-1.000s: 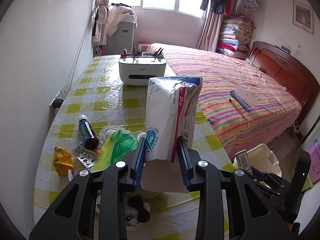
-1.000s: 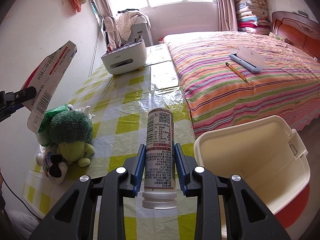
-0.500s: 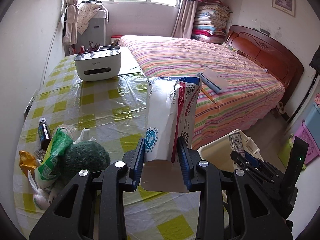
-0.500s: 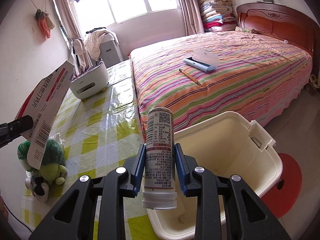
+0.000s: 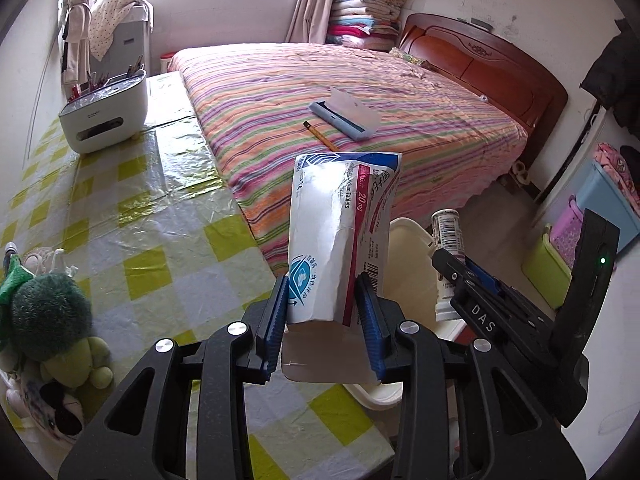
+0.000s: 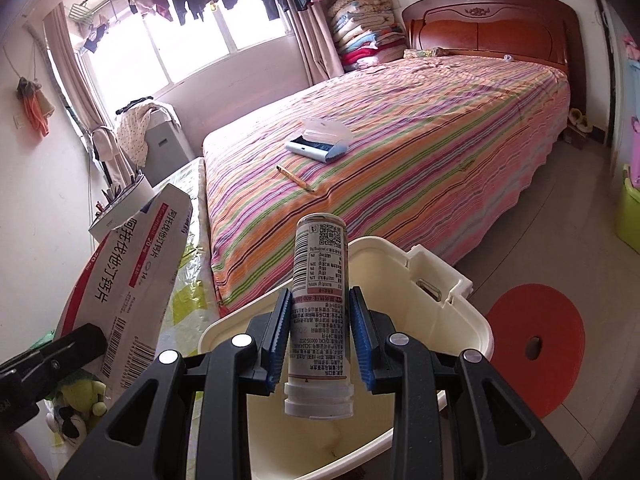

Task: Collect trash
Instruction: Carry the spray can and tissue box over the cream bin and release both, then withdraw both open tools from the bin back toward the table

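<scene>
My left gripper (image 5: 324, 316) is shut on a white, blue and red medicine box (image 5: 340, 236), held upright above the table's right edge; the box also shows at the left of the right wrist view (image 6: 132, 292). My right gripper (image 6: 320, 334) is shut on a white tablet tube (image 6: 320, 300), cap end toward the camera, held over the open cream trash bin (image 6: 448, 320). In the left wrist view the tube (image 5: 448, 240) and the bin (image 5: 404, 256) show at right, just past the box.
A table with a yellow-checked cloth (image 5: 152, 240) holds a green plush toy (image 5: 52, 320) and a white desk organizer (image 5: 104, 120). A striped bed (image 6: 400, 152) carries a pencil case (image 6: 320, 144) and a pencil. An orange disc (image 6: 536, 336) lies on the floor.
Both grippers have swung right, away from the table's trash pile. The tube has moved from above the table to above the bin, and the box has come to the bin's edge.
</scene>
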`<state>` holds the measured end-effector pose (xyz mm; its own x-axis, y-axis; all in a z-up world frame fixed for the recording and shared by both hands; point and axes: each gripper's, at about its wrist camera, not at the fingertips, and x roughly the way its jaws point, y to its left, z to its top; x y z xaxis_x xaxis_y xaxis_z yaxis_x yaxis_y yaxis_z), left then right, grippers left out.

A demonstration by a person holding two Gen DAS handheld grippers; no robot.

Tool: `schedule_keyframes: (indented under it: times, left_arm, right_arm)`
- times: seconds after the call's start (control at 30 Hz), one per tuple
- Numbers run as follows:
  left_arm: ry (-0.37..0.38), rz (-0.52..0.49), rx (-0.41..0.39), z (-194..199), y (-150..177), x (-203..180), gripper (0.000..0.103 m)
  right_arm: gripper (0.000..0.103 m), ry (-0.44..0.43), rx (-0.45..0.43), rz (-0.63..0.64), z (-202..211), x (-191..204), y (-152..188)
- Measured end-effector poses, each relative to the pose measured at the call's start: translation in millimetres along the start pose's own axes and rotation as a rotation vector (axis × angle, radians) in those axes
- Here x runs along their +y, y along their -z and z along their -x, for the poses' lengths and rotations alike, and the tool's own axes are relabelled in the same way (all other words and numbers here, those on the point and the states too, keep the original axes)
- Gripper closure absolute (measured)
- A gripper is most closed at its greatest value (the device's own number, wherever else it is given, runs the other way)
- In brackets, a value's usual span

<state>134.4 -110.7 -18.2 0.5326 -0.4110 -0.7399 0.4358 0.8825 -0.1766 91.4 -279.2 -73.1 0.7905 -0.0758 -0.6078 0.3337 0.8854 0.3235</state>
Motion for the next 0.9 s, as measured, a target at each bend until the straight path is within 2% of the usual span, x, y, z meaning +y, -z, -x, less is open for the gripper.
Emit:
schedule_keyframes:
  times: [0.17,0.23,0.27,0.3,0.33,0.4,0.6,0.9]
  left_arm:
    - [0.023,0.001,0.023,-20.9,1.9,-13.3,0.067]
    - [0.012,-0.009,0.02,-25.4,2.2,-17.0,0.057]
    - [0.02,-0.016,0.019,-27.1,2.6,-19.1,0.056]
    - [0.024,-0.03,0.027,-28.4,3.2,-19.8,0.052]
    - [0.014,-0.04,0.03,-28.8,3.5,-21.5,0.038]
    - [-0.008,-0.046,0.003,-24.5,5.0,-22.0,0.024]
    - [-0.048,-0.047,-0.027,-8.9,3.2,-6.8,0.024]
    - [-0.145,-0.021,-0.097,30.0,5.6,39.2,0.022]
  right_arm:
    - [0.073,0.021,0.015,-0.054,-4.4,-13.9,-2.6]
    - [0.073,0.018,0.02,-0.073,-4.5,-18.9,-2.7]
    - [0.07,0.025,0.018,-0.079,-3.7,-20.6,-2.9]
    - [0.067,0.023,0.013,-0.087,-1.8,-22.2,-3.4]
    - [0.06,0.02,0.005,-0.094,-0.2,-24.0,-4.1]
    - [0.052,0.023,-0.012,-0.104,3.5,-25.2,-5.0]
    - [0.05,-0.009,-0.02,-0.11,8.1,-20.8,-7.2]
    - [0.05,-0.058,-0.02,-0.044,11.8,14.5,-4.9]
